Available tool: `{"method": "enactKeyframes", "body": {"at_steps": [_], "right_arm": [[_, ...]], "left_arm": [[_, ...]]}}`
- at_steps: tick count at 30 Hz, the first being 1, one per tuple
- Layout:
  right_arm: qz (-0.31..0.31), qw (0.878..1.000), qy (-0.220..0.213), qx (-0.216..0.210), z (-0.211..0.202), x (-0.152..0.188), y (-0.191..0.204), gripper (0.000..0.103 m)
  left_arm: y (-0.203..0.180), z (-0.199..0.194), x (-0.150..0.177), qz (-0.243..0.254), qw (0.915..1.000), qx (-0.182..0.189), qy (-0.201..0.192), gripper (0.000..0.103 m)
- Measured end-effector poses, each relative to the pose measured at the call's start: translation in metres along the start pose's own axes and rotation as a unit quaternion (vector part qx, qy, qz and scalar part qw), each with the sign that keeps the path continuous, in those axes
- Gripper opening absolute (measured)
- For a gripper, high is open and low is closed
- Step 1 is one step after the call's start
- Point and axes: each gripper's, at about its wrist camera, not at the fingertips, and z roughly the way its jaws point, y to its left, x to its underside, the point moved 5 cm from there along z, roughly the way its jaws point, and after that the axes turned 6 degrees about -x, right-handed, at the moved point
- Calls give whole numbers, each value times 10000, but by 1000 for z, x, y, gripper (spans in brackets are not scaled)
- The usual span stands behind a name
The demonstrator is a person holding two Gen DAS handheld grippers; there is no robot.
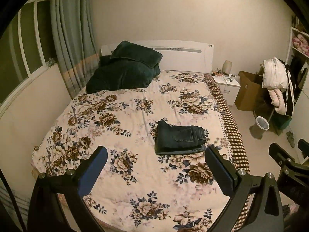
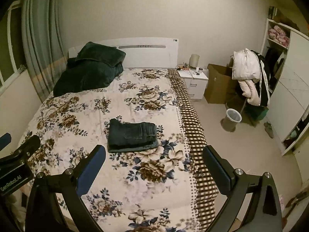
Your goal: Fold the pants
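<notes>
1. The left hand-held gripper (image 1: 155, 166) is seen spread wide and empty, raised above the near half of the bed (image 1: 108, 116); nothing is pinched between its blue pads (image 1: 92, 172).
2. The right hand-held gripper (image 2: 154, 164) is likewise held spread and empty, at much the same height, with the pants just beyond its left finger.
3. The pants (image 1: 179, 138), dark denim, are shown folded into a compact stack on the floral bedspread, toward the right side of the bed and well short of the dark blanket (image 1: 125, 67) heaped at the headboard.
4. The folding is judged to be essentially done: a back pocket faces up and the layers are stacked, though the lower layers peek out along the near and right edges.
5. If a final tidy is wanted, the stack would best be squared by nudging those stray edges inward with both grippers kept low and level, so that the top layer is not dragged off; otherwise a clean retreat is all that is called for.
6. The left view alone shows part of the right gripper at its right margin, and more of the window (image 1: 29, 38) beside the curtain.
7. The right view alone shows the left gripper's labelled body at its left margin, the wardrobe (image 2: 289, 89) door and a wider stretch of floor around the bin (image 2: 234, 115).
</notes>
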Motion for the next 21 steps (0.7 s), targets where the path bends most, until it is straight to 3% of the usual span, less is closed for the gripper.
{"method": "enactKeyframes", "body": {"at_steps": [21], "right_arm": [[28, 9999, 22, -96, 13, 0, -6, 102]], "left_arm": [[-3, 8, -2, 29, 10000, 62, -13, 103]]}}
